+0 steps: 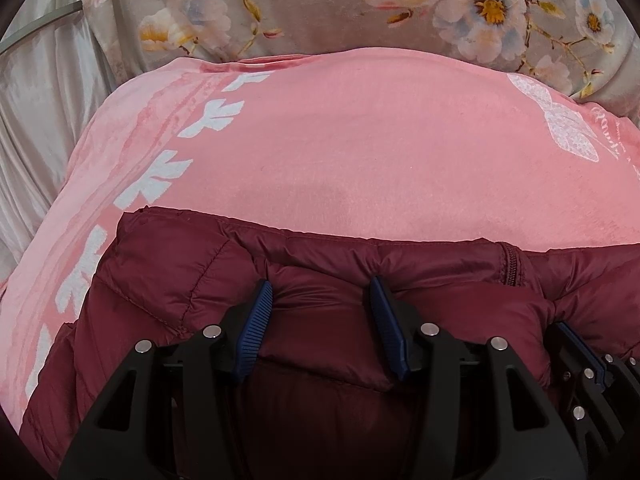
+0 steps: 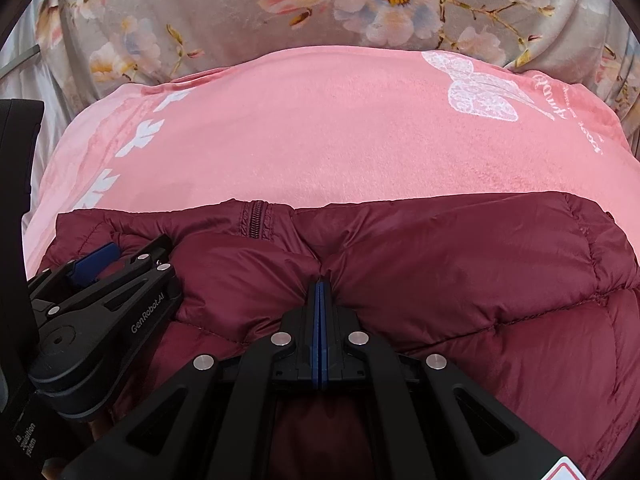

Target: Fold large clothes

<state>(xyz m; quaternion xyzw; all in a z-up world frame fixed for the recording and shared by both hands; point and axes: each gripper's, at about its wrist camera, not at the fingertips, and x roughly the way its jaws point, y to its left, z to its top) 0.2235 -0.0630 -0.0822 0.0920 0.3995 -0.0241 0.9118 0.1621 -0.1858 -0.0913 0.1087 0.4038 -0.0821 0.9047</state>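
A maroon quilted puffer jacket (image 1: 320,320) lies folded on a pink blanket (image 1: 340,152); it also shows in the right wrist view (image 2: 460,280), with its zipper (image 2: 254,220) at the far edge. My left gripper (image 1: 322,292) is open, its blue fingers pressed down on the jacket with a puffed section between them. My right gripper (image 2: 320,286) is shut on a pinch of the jacket's fabric. The left gripper also shows in the right wrist view (image 2: 96,264), close at the left.
The pink blanket (image 2: 320,132) has white leaf prints and a white butterfly. Behind it lies a grey floral bedcover (image 2: 280,12). White cloth (image 1: 36,112) hangs at the far left.
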